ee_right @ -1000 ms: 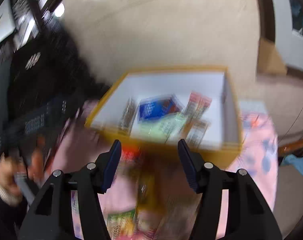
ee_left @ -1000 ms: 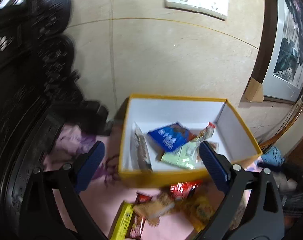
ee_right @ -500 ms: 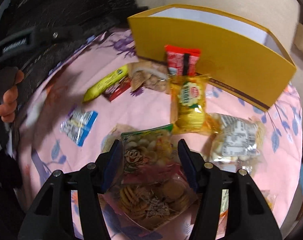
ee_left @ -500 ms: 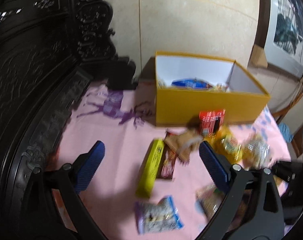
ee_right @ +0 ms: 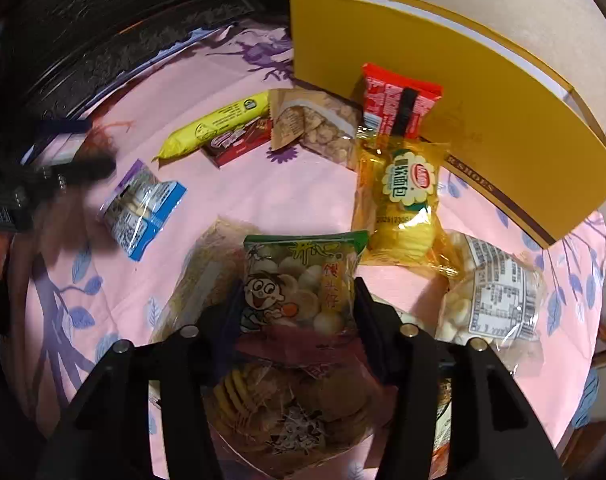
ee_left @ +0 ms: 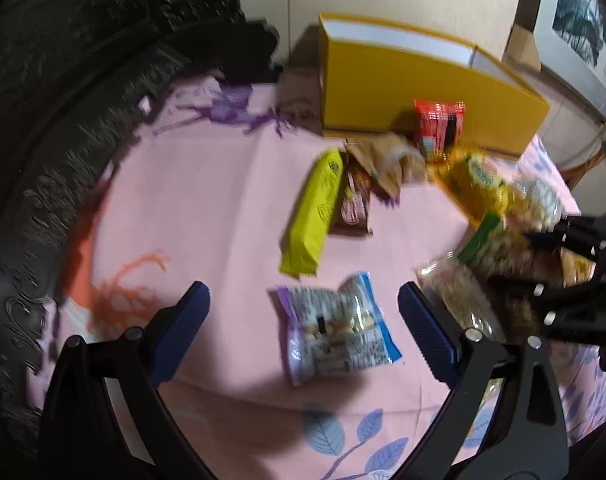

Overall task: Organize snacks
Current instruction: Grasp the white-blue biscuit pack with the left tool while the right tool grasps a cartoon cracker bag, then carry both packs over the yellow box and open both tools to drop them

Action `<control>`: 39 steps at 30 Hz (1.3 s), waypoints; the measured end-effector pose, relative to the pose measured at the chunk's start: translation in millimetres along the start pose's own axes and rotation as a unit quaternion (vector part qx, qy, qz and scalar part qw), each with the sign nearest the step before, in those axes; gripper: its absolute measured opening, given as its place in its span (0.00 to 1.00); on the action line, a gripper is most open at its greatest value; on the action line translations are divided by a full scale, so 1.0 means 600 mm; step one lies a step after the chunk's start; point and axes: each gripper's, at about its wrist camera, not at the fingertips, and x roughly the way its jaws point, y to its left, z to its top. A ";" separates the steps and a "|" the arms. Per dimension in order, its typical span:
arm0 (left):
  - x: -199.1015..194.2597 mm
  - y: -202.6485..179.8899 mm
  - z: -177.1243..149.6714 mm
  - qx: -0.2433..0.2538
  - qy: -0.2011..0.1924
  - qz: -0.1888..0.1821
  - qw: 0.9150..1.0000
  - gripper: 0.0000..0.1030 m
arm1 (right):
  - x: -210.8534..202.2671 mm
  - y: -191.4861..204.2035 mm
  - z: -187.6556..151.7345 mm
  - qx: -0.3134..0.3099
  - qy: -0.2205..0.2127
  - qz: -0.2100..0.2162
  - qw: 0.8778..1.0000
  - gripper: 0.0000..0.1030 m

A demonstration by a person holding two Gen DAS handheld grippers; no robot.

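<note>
Two grippers yours: left gripper [ee_left: 303,316] spread wide, empty, blue-white snack pack [ee_left: 335,330] between its fingers at 12 o'clock. Right gripper [ee_right: 297,308] open, fingers flanking green cartoon snack bag [ee_right: 303,280], contact unclear. Yellow box [ee_right: 463,112] at 1 o'clock; red packet [ee_right: 395,100] leaning against it.

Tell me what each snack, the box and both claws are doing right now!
Yellow box: upright, open on top.
Red packet: leaning on the box.
Green cartoon bag: flat, between the right claw's fingers.
Right claw: open around it.
Left claw: open, empty.
Blue packet: flat, untouched.
</note>
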 end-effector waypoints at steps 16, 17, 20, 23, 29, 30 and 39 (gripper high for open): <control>0.079 -0.023 -0.045 0.003 0.041 0.005 0.999 0.94 | -0.064 -0.024 -0.001 0.105 -0.032 0.008 0.994 0.50; 0.079 -0.023 -0.045 0.002 0.038 0.005 0.999 0.94 | -0.063 -0.026 0.000 0.108 -0.032 0.009 0.994 0.50; 0.079 -0.024 -0.045 -0.001 0.030 0.007 1.000 0.94 | -0.067 -0.028 0.000 0.111 -0.033 0.008 0.993 0.50; 0.078 -0.026 -0.045 -0.002 0.022 0.007 1.000 0.89 | -0.073 -0.025 0.000 0.112 -0.036 0.006 0.993 0.50; 0.066 -0.038 -0.041 0.012 0.012 -0.011 1.000 0.51 | -0.078 -0.021 -0.005 0.120 -0.041 0.002 0.992 0.50; 0.065 -0.038 -0.041 0.011 0.012 -0.015 1.000 0.50 | -0.078 -0.021 -0.005 0.121 -0.042 0.002 0.992 0.50; 0.006 -0.063 -0.026 0.031 -0.029 -0.033 0.999 0.48 | -0.099 -0.020 -0.009 0.131 -0.055 -0.003 0.990 0.50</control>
